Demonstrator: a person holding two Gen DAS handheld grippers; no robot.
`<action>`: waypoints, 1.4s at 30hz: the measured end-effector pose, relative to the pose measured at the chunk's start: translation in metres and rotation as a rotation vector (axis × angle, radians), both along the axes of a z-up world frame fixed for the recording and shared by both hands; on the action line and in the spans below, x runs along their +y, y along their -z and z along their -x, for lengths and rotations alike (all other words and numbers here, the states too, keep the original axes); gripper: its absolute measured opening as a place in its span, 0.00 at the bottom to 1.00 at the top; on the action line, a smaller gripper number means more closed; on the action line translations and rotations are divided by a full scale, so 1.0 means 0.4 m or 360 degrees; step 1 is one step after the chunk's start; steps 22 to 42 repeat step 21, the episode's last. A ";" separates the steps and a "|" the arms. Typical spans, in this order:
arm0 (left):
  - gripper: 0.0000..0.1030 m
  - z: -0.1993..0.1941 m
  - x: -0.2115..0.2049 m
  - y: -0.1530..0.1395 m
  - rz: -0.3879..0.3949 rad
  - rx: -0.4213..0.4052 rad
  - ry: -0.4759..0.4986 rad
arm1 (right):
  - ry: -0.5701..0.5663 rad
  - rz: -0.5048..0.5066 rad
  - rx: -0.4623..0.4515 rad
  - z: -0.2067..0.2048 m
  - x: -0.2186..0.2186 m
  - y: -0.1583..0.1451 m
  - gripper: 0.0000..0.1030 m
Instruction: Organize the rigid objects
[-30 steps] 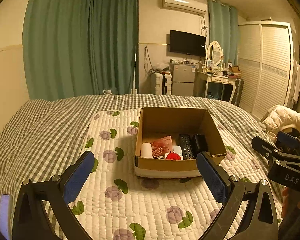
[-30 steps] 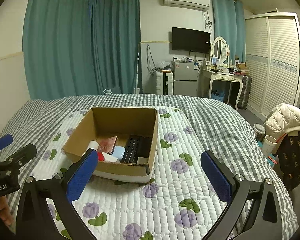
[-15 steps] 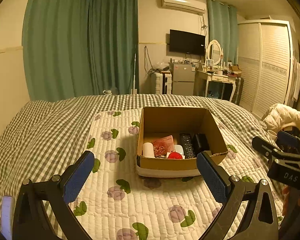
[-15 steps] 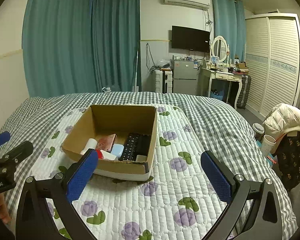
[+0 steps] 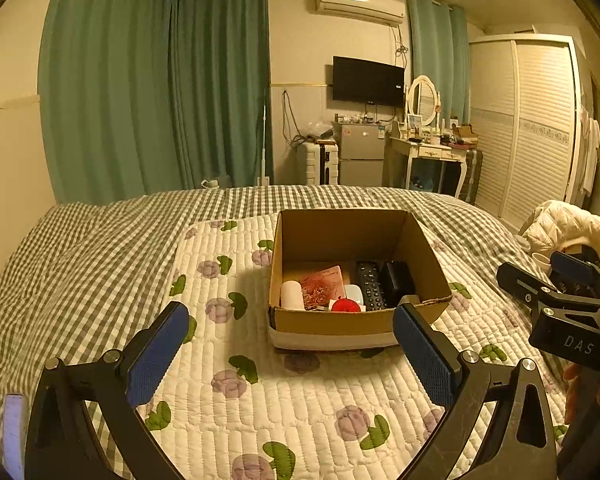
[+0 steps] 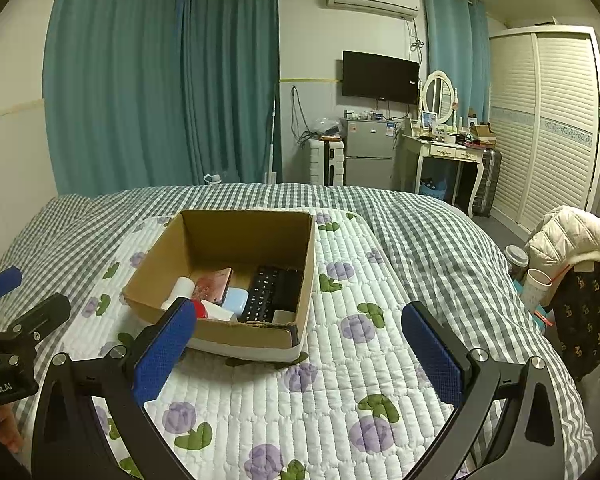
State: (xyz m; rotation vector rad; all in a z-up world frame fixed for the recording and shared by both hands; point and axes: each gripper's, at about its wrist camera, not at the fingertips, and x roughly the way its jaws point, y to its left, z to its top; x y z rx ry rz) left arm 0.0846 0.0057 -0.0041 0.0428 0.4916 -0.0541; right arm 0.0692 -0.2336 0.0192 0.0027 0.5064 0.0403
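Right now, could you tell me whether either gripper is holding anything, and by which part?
Nothing is held. The left gripper and right gripper are both open and empty, short of the box.

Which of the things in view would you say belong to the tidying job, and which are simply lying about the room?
Belong to the job:
- open brown cardboard box
- black remote control
- white cylindrical bottle
- pink patterned flat card
- round red object
- both open claws, left and right

Lying about:
- floral quilted white mat
- cream puffy jacket
- white paper cup
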 end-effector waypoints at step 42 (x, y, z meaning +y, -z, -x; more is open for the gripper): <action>1.00 -0.002 0.005 0.012 0.0001 0.0028 -0.0025 | -0.0002 0.0012 0.0023 -0.005 0.010 0.020 1.00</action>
